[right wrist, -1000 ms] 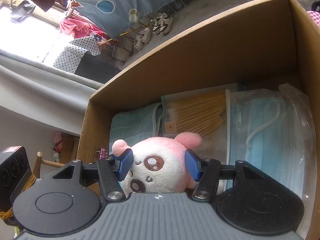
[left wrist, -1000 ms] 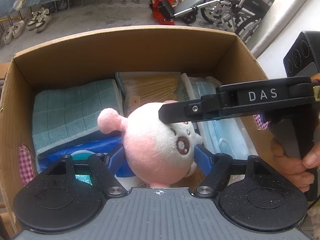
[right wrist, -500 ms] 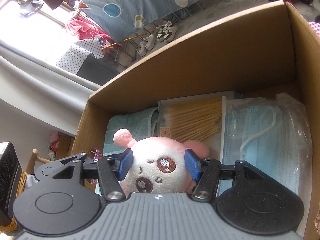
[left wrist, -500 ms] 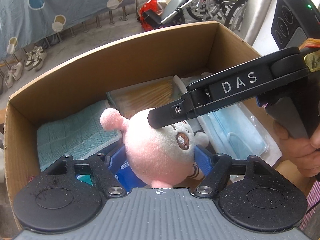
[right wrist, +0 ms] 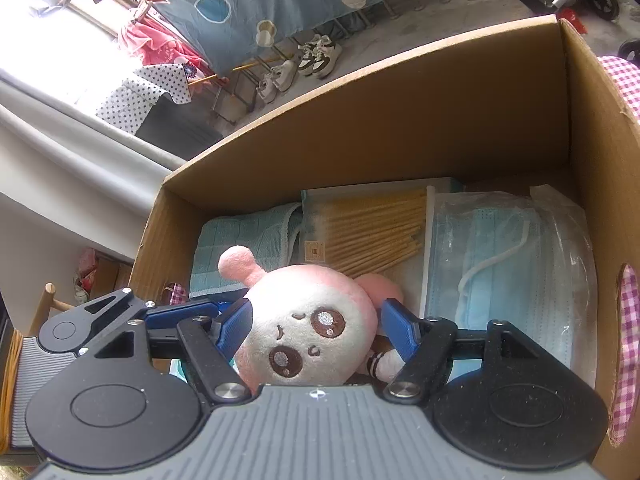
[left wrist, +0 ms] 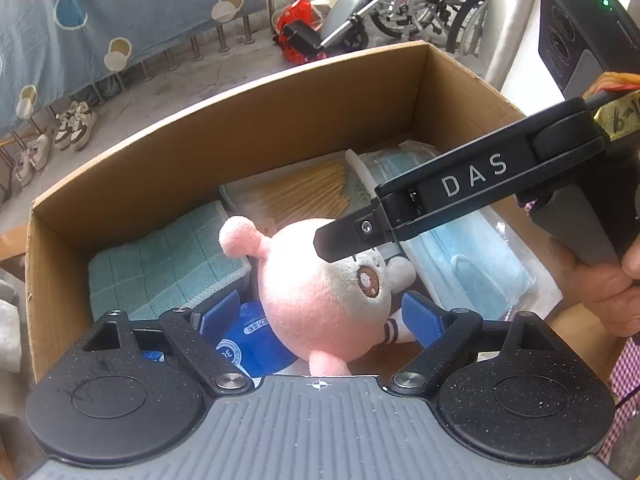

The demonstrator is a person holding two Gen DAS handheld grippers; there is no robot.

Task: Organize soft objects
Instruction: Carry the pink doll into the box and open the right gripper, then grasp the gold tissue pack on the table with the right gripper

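The cardboard box [left wrist: 248, 120] stands open at the top, its four walls rising well above the contents. Its floor is nearly filled. A folded teal cloth [left wrist: 164, 260] lies at the far left against the left wall. A clear packet of tan sticks [right wrist: 372, 232] lies in the middle against the far wall. A clear bag of blue face masks [right wrist: 516, 272] fills the right side up to the right wall. A blue printed packet [left wrist: 248, 340] lies at the near left. Free room remains only above the contents and in a small bare patch of floor at the near edge.

The pink and white plush toy [left wrist: 320, 292] lies at the near middle of the box, resting on the blue printed packet, just beside the cloth and the mask bag. In the left wrist view its pink back and one eye show; in the right wrist view its face shows.

The left tongs [left wrist: 320, 312] straddle the toy from the near side, jaws opening, blue pads clear of the plush on both sides. The right tongs [right wrist: 316, 326] straddle the toy's head, jaws opening; the left pad lies close against the plush, and contact cannot be told.

A hand [left wrist: 600, 284] grips the right tool's handle at the frame's right edge, partly cut off. The toy's lower body is hidden behind both tools. The print on the blue packet is unreadable.
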